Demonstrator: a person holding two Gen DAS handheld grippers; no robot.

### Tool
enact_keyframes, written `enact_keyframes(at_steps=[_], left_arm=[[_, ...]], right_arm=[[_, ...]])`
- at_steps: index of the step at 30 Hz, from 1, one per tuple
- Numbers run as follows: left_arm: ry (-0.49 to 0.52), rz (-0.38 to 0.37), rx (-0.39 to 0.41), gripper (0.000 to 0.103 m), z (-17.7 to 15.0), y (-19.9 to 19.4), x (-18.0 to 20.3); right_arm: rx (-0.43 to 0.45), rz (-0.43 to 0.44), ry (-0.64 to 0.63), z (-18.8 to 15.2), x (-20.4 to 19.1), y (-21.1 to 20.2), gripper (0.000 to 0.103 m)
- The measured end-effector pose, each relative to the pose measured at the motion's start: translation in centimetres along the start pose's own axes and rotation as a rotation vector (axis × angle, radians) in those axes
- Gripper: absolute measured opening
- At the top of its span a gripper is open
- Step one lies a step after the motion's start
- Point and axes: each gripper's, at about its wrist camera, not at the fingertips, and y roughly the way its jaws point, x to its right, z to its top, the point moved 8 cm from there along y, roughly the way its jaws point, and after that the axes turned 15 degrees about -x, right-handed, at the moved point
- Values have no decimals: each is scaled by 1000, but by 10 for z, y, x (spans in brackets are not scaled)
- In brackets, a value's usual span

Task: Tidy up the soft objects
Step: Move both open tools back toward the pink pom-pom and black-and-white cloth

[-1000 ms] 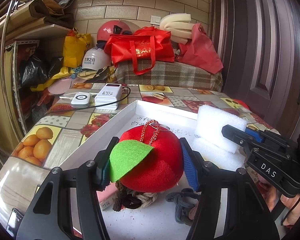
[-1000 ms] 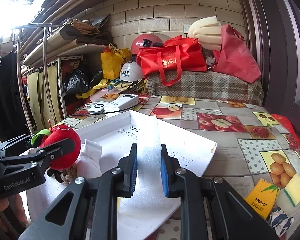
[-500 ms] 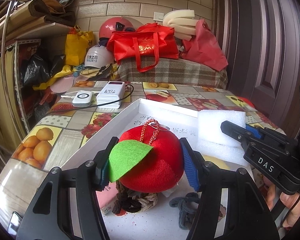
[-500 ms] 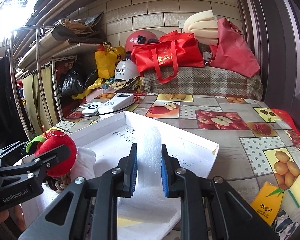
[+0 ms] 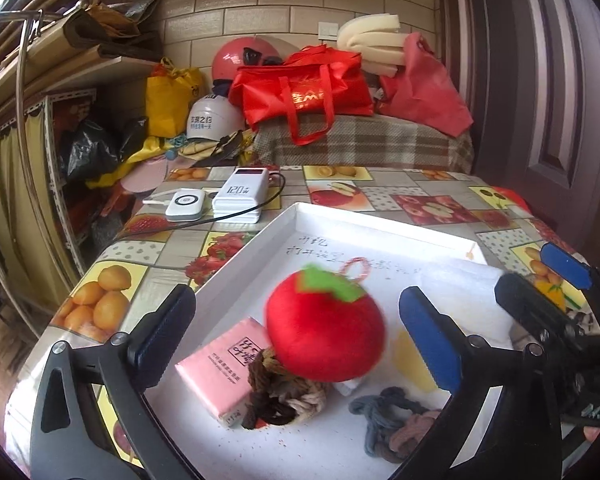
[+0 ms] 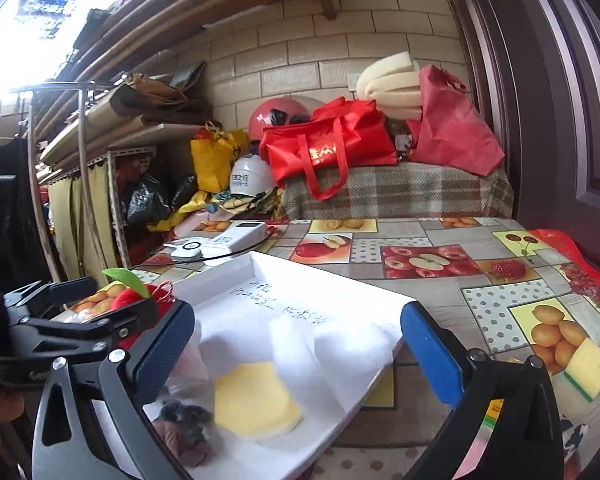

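A white tray [image 5: 236, 264] lies on the fruit-print table. In it are a red plush apple [image 5: 326, 330] with a green leaf, a pink tissue pack [image 5: 224, 372], a brown and beige rope knot [image 5: 284, 396], a grey and pink knot [image 5: 396, 428], a yellow sponge [image 6: 256, 400] and a white foam sheet [image 6: 324, 344]. My left gripper [image 5: 296, 332] is open, its jaws wide on either side of the apple, which rests on the rope knot. My right gripper [image 6: 296, 344] is open above the foam sheet and holds nothing.
Two white power banks [image 5: 240, 196] with a black cable lie behind the tray. A yellow-green sponge [image 6: 588, 368] and a yellow packet [image 6: 496, 412] lie on the table at the right. Red bags [image 5: 308, 92], helmets and foam rolls stand at the back. A door is at the right.
Both grippers have opened. The left let go of the plush apple, which dropped onto the rope knot in the tray. The right let go of the white foam, which now lies flat in the tray.
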Motion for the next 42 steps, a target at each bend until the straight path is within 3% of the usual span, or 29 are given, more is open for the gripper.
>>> enact_keyframes(at_steps=[5,8,16,19,22,29,32,34,38,42], left_arm=[[-57,-165,60,103,-13,-26,15],[-66,-165,61,103,-21,-35,29],[48,-268,43,103,-44,-48,93],[151,-265,22,103,-53,-46,122],[216,-262,48,103,-55,-51,136],[207,-279,34,103,-56,-49,133],[235,-277,27,103,-59,-49,138],[287,-279,15,103,-61,-48,149],[361,-343,-90,102,-70,-35,183],[413,-364,-152,102,-69,-16,223]], right_arm=[[26,32,-35,-10,-6,-26,103],[25,36,-36,-16,1,-37,103],[24,-163,-36,-36,52,-80,103],[-3,-198,27,-44,83,-92,103],[-51,-207,143,-54,124,-99,103],[-107,-282,333,-72,190,-107,103],[-124,-256,422,-82,209,-110,103],[-137,-237,475,-89,218,-109,103],[-164,-225,516,-95,224,-106,103],[-206,-183,425,-89,207,-94,103]])
